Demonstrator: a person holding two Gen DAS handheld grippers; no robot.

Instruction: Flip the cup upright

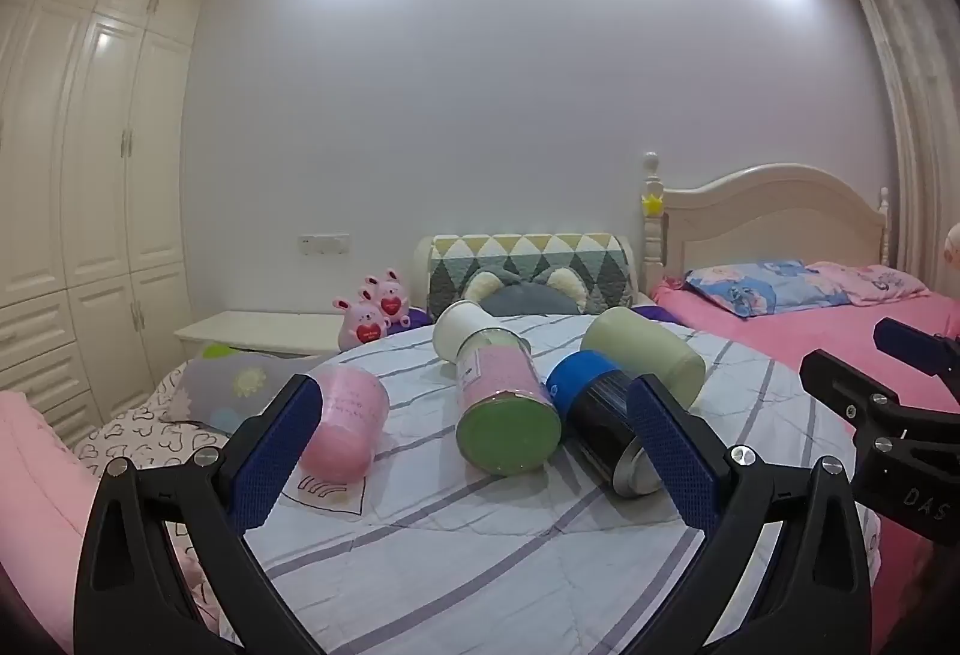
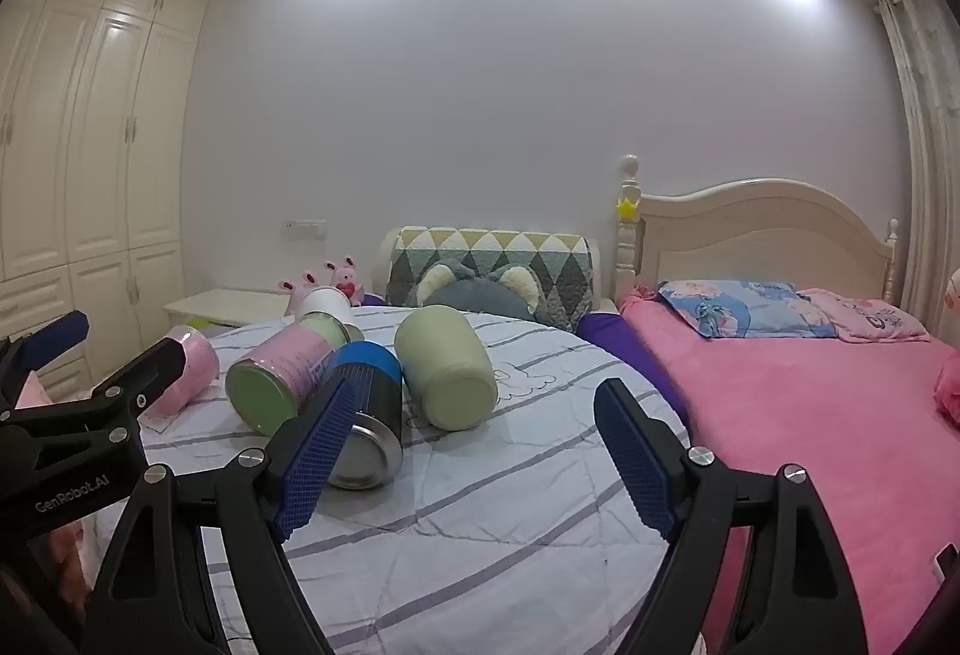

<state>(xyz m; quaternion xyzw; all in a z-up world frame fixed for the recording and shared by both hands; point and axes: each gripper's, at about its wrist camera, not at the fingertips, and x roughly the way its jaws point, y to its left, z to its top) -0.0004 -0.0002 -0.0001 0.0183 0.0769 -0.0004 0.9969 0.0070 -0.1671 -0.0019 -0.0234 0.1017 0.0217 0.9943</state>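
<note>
Four containers lie on their sides on the white quilt with grey-purple stripes (image 1: 480,535), clustered around the middle of the left wrist view. The translucent pink plastic cup (image 1: 345,424) lies at about 9 o'clock from the cluster's centre, just behind the blue-padded left finger (image 1: 273,460) of the left gripper (image 1: 474,451); whether they touch cannot be told. Beside it, the pink-labelled bottle with a green base and white cap (image 1: 501,403) points its base toward the camera, and at its 3 o'clock the black-and-steel flask with a blue band (image 1: 600,415) touches it. The pale green cylindrical jar (image 1: 642,352) lies at 1 o'clock, behind the flask. The left gripper's fingers are spread wide, holding nothing. In the right wrist view the right gripper (image 2: 471,460) likewise has its fingers well apart and empty, its left pad (image 2: 312,460) overlapping the flask's steel base. At 12 o'clock a grey plush pillow with cream ears (image 1: 522,292) leans on a triangle-patterned quilted headboard cover (image 1: 528,259); a pink-sheeted bed (image 2: 810,415) lies at 3 o'clock.
</note>
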